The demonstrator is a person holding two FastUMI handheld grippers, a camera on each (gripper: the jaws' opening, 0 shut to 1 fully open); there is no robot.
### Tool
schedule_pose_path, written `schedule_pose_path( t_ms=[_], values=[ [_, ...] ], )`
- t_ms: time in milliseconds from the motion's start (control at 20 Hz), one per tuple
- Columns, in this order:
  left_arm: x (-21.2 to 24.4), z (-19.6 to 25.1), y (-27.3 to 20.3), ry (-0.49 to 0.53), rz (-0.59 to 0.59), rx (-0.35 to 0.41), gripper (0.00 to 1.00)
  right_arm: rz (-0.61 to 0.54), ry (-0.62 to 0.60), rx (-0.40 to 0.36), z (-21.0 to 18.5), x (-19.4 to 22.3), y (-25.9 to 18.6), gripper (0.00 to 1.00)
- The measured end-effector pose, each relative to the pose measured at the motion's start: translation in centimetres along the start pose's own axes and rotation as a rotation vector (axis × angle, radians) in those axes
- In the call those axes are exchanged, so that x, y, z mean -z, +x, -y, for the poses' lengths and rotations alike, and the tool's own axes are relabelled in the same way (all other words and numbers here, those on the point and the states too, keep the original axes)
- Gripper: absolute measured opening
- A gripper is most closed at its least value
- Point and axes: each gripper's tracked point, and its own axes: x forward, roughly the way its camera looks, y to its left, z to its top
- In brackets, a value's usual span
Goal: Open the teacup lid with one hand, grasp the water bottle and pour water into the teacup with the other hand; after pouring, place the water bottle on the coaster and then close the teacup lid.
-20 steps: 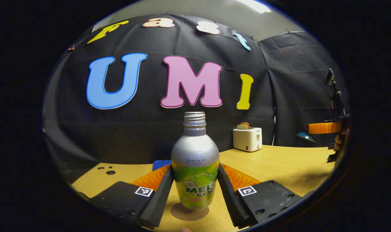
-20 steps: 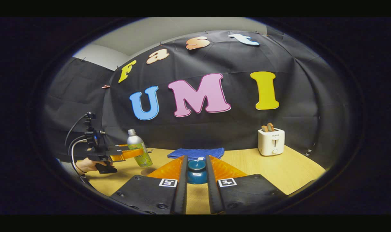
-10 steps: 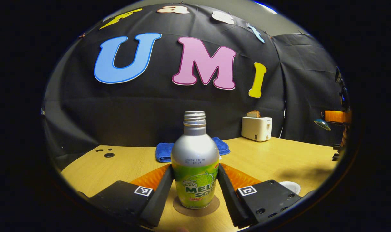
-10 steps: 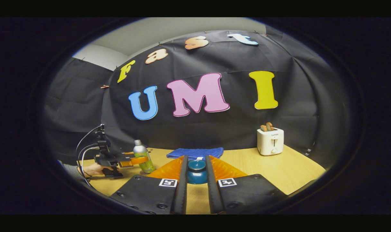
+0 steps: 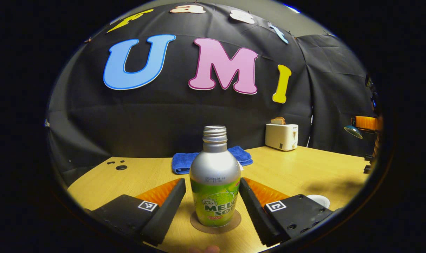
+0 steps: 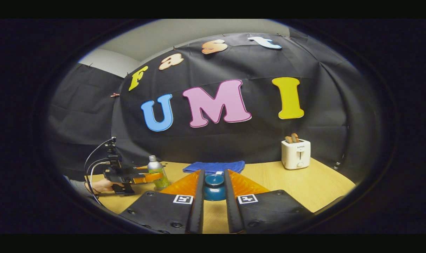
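Left gripper view: the silver-and-green metal water bottle [image 5: 214, 179] stands upright on the round brown coaster [image 5: 215, 222] at lower centre. The left claw [image 5: 213, 207] is released, its fingers either side of the bottle with gaps showing. In the right gripper view, the right claw [image 6: 213, 207] is clenched on the dark teal teacup lid [image 6: 214, 188] at lower centre, held in the air.

The white teacup [image 5: 319, 201] peeks out at lower right of the left gripper view, half hidden behind that claw's own finger. The likely trouble: pulling the left claw back crookedly would clip the uncapped bottle and tip it off the coaster. The lid, lowered off-centre, could also knock the cup's rim.

Elsewhere on the wooden surface [image 5: 297, 172] lie a folded blue cloth [image 5: 185, 162] behind the bottle and a white toaster [image 5: 282, 135] at right, both well apart from the work.
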Motion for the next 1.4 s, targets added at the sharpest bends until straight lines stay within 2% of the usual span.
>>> schedule_pose_path(
  t_ms=[100,150,200,250,300,500,550,600,700,750,800,850,1100,1400],
  values=[
    [-0.2,0.4,-1.1,-0.009,0.007,0.001,0.96,-0.009,0.006,-0.027,-1.1,0.5,0.4,0.27],
    [-0.2,0.6,-1.9,-0.021,0.014,-0.001,0.96,-0.017,0.012,-0.047,-2.0,0.9,0.6,0.31],
    [-0.3,0.8,-2.8,-0.035,0.023,0.0,0.96,-0.029,0.018,-0.067,-2.9,1.5,1.0,0.31],
    [-0.1,1.2,-3.7,-0.049,0.028,0.002,0.96,-0.041,0.022,-0.088,-3.9,2.2,1.4,0.27],
    [-0.1,1.3,-4.7,-0.057,0.032,0.0,0.96,-0.056,0.023,-0.11,-5.1,2.9,1.9,0.31],
    [-0.2,0.8,-8.2,-0.032,0.057,-0.035,0.96,-0.159,0.001,-0.205,-10.0,7.5,3.6,0.31],
    [-0.2,0.9,-8.7,-0.031,0.062,-0.039,0.96,-0.188,-0.01,-0.22,-11.0,8.8,4.0,0.36],
    [-0.4,0.8,-9.2,-0.035,0.07,-0.042,0.96,-0.215,-0.019,-0.23,-11.8,10.1,4.2,0.31],
    [-0.6,0.9,-10.0,-0.051,0.088,-0.045,0.96,-0.255,-0.031,-0.238,-12.8,12.0,4.7,0.31],
    [-0.6,0.9,-10.2,-0.055,0.096,-0.042,0.96,-0.272,-0.032,-0.238,-13.1,12.8,5.0,0.27],
    [-0.7,0.7,-10.5,-0.053,0.102,-0.044,0.96,-0.287,-0.033,-0.235,-13.2,13.5,5.1,0.31],
    [-0.6,0.5,-10.5,-0.05,0.107,-0.046,0.96,-0.296,-0.036,-0.229,-13.2,13.9,5.4,0.31],
    [0.1,-0.1,-10.9,-0.086,0.103,-0.038,0.96,-0.313,-0.068,-0.202,-12.9,14.8,6.2,0.31],
    [-0.1,-0.2,-11.2,-0.067,0.106,-0.037,0.96,-0.319,-0.087,-0.191,-12.8,15.8,6.8,0.31]
  ],
)
